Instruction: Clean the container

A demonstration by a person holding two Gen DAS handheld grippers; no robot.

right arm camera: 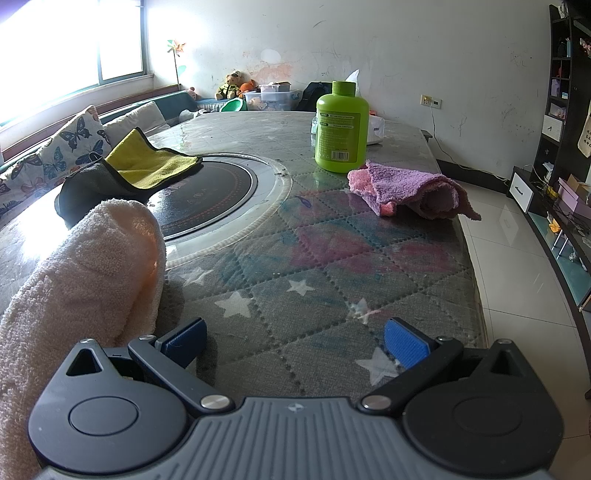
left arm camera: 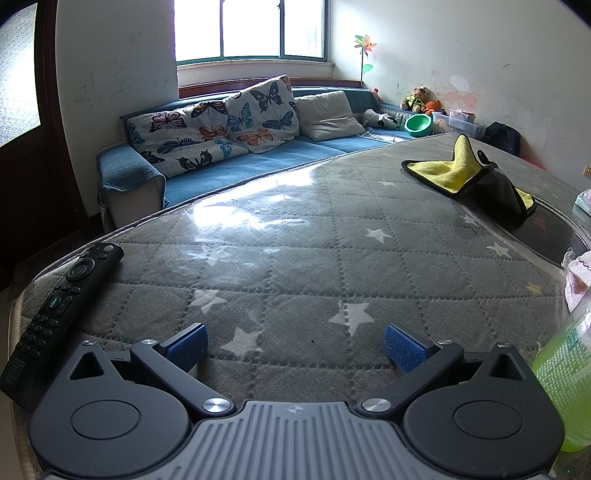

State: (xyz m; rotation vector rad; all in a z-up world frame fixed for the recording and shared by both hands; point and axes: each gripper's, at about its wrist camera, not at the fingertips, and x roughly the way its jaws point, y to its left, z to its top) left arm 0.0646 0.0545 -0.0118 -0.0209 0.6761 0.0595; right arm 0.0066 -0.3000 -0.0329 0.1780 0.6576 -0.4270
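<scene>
- The left gripper [left arm camera: 295,345] sits low and level, its blue-padded fingers [left arm camera: 404,347] spread wide with nothing between them.
- The right gripper [right arm camera: 295,343] is held the same way, blue-padded fingers [right arm camera: 404,345] wide apart and empty.

Blown-out window [left arm camera: 251,29] daylight glares off table [left arm camera: 295,258] (fisheye-bent edges).

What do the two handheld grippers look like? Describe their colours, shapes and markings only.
The left gripper and right gripper look identical: blue ribbed pads on black angled link arms with silver pivot pins, two round black housings, and a grey ridged centre plate bearing a small crosshair mark. No cables or sleeves show.
</scene>
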